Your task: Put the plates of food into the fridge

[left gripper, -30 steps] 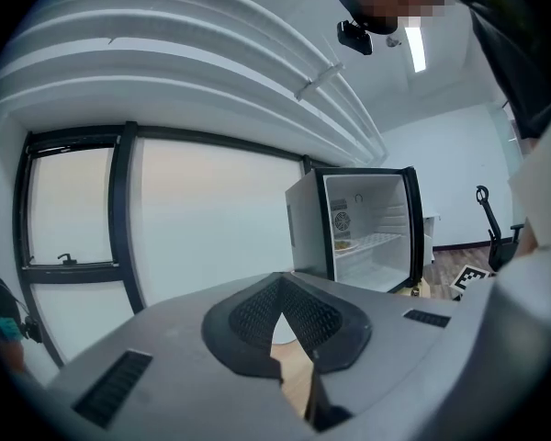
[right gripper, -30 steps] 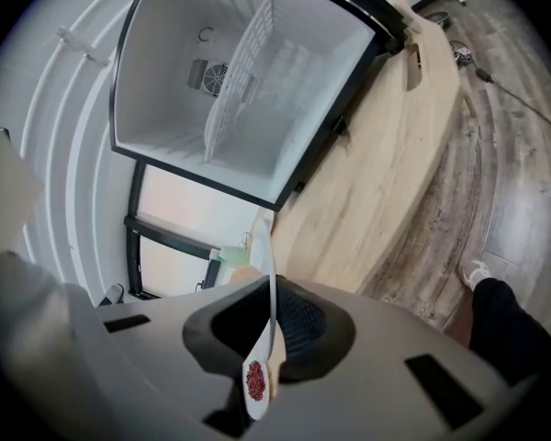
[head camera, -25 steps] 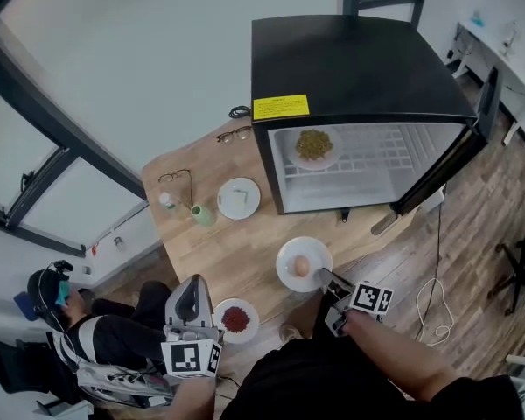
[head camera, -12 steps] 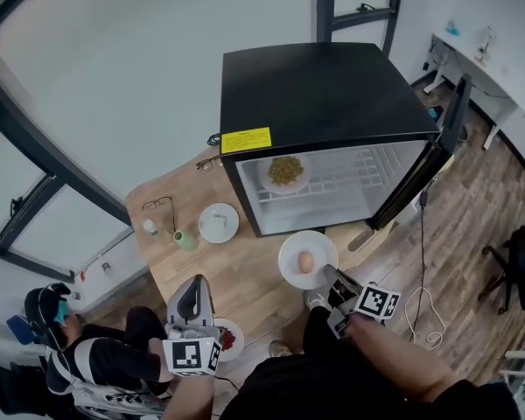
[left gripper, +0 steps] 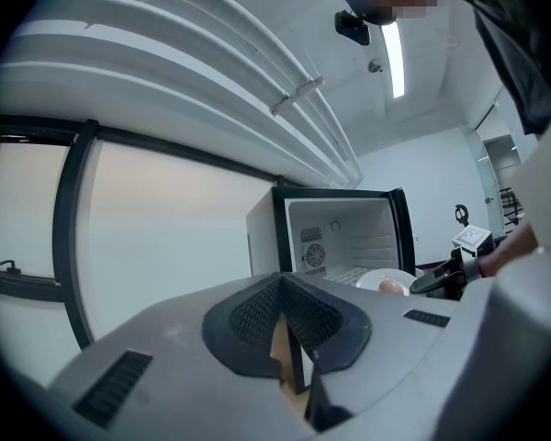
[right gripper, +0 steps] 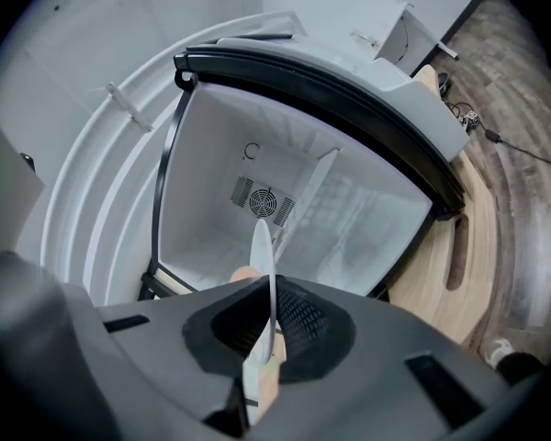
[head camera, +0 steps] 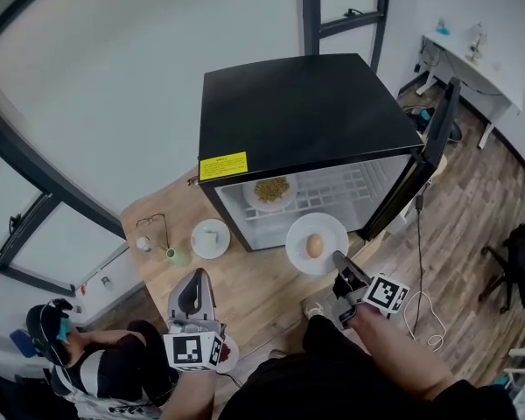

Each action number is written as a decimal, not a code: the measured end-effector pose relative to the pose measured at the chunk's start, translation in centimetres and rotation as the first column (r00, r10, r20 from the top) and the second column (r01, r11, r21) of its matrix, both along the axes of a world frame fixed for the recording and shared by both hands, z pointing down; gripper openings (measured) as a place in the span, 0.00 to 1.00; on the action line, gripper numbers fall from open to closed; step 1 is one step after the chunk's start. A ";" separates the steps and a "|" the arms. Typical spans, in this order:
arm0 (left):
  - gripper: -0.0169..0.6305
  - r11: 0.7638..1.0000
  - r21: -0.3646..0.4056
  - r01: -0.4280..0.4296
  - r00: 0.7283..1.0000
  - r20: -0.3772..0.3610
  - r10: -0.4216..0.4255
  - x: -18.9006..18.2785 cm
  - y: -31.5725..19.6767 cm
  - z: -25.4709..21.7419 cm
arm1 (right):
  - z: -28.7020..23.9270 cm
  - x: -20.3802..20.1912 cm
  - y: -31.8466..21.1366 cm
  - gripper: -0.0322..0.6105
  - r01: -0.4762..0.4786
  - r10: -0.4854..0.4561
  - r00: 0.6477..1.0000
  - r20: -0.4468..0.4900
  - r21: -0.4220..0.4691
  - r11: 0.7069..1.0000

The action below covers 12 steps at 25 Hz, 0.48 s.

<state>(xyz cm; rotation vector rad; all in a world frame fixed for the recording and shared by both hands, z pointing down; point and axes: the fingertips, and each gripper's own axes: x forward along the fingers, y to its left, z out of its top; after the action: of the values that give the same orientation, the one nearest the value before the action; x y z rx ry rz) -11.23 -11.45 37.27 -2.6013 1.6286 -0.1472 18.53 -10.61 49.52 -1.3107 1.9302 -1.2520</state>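
Clamping fingers on the egg plate (head camera: 301, 233) rim mid-frame, right gripper (head camera: 337, 256) faces the fridge (head camera: 297, 112); left gripper (head camera: 195, 276), lower left, has fingers together.

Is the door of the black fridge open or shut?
Open. The door is swung wide away from the fridge, and its white inside shows, with a plate of food on the wire shelf.
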 end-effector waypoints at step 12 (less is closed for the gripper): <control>0.03 0.999 0.009 0.050 0.999 -0.006 -0.050 1.2 -4.0 -0.7 | -2.7 4.3 -6.7 0.10 -0.042 0.044 0.998 -0.040 0.056 0.998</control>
<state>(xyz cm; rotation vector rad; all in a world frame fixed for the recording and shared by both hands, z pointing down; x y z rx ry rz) -10.07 -15.50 36.53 -2.5581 1.6927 -0.1347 22.82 -17.27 46.78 -1.3531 1.9404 -1.1518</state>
